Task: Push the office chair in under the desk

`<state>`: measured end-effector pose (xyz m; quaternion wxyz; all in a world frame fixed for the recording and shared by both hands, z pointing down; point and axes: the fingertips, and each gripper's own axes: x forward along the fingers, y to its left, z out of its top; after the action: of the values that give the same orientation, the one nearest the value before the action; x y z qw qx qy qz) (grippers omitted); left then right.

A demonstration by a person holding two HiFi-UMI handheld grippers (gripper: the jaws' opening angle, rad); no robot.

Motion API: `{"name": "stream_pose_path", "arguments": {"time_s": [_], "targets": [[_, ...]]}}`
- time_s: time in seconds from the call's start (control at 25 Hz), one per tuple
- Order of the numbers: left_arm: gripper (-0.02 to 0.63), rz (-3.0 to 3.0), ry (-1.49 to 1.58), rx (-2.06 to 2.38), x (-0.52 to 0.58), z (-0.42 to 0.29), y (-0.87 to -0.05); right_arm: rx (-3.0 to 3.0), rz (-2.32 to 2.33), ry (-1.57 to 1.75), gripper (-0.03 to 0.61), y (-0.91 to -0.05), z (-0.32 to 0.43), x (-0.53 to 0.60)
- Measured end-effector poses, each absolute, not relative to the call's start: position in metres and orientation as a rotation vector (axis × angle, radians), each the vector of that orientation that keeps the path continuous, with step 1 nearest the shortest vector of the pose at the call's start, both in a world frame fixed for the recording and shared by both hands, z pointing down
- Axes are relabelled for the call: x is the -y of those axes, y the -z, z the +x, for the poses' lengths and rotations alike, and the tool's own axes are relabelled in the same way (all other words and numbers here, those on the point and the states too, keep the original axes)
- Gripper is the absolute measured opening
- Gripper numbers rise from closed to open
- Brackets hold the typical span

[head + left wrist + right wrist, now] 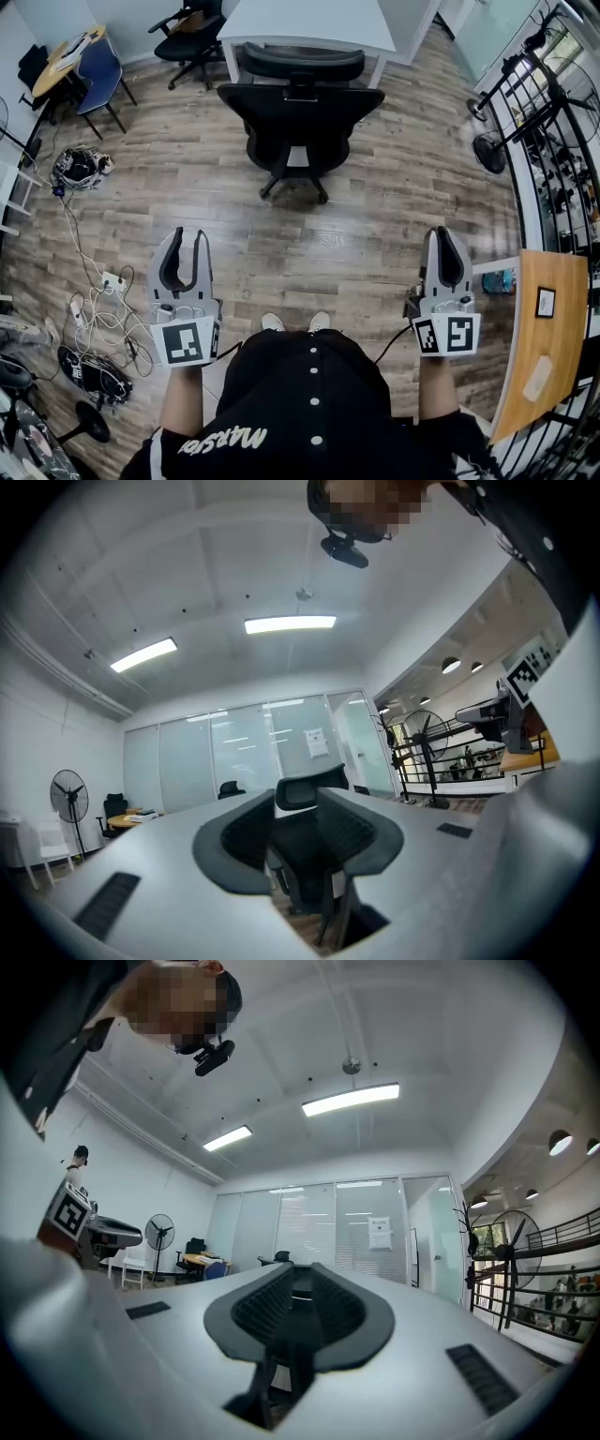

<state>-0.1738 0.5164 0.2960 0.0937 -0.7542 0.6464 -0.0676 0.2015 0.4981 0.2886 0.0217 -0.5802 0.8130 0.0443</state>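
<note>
Left hand-held gripper [186,239]: slightly apart, empty.
Right hand-held gripper [445,234]: together, empty.
Office chair [298,108]: black, headrest, wheeled base.
Surface [309,23]: white, beyond chair.
Floor [375,234]: wood planks.

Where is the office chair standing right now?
Head view, top centre: the office chair stands just in front of the white desk, backrest towards the camera.

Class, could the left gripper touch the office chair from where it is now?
Probably not: bare floor lies between the left gripper and the chair. Nothing blocks the path, so stepping forward should do.
</note>
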Motion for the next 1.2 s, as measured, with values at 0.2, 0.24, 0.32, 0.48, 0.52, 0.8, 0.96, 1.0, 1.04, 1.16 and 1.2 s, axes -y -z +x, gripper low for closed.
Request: {"name": "stream_pose_path", "arguments": {"time_s": [0.2,0.24,0.32,0.48,0.52,0.8,0.96,1.0,1.04,1.16,1.2], "targets": [[0.316,-2.323,0.410,-1.911,-0.508,-0.180,-0.322,-2.595,-1.807,-0.098,0.295,-0.301,0.182,-0.491],[0.316,-2.326,0.409,-1.917,-0.509,-0.183,-0.323,-2.591,-1.795,-0.088,0.295,-0.301,0.178,-0.492],[0.316,-2.329,0.406,-1.927,-0.513,-0.192,-0.326,-2.585,-1.776,-0.078,0.295,-0.301,0.169,-0.495],[0.327,-2.362,0.366,-1.903,-0.516,-0.203,-0.330,-2.620,-1.770,-0.072,0.295,-0.309,0.152,-0.503],[0.327,-2.366,0.355,-1.896,-0.517,-0.206,-0.330,-2.634,-1.773,-0.075,0.295,-0.312,0.149,-0.506],[0.328,-2.383,0.306,-1.881,-0.513,-0.217,-0.335,-2.631,-1.819,-0.071,0.295,-0.319,0.139,-0.503],[0.328,-2.387,0.311,-1.884,-0.506,-0.217,-0.338,-2.617,-1.821,-0.068,0.295,-0.320,0.139,-0.495],[0.328,-2.384,0.318,-1.888,-0.503,-0.218,-0.338,-2.614,-1.821,-0.067,0.295,-0.320,0.139,-0.491],[0.328,-2.379,0.326,-1.896,-0.500,-0.218,-0.339,-2.611,-1.822,-0.065,0.295,-0.321,0.141,-0.488],[0.328,-2.377,0.325,-1.900,-0.488,-0.218,-0.339,-2.601,-1.827,-0.050,0.295,-0.321,0.145,-0.473],[0.328,-2.377,0.320,-1.899,-0.484,-0.217,-0.338,-2.597,-1.829,-0.045,0.295,-0.321,0.147,-0.468]]}}
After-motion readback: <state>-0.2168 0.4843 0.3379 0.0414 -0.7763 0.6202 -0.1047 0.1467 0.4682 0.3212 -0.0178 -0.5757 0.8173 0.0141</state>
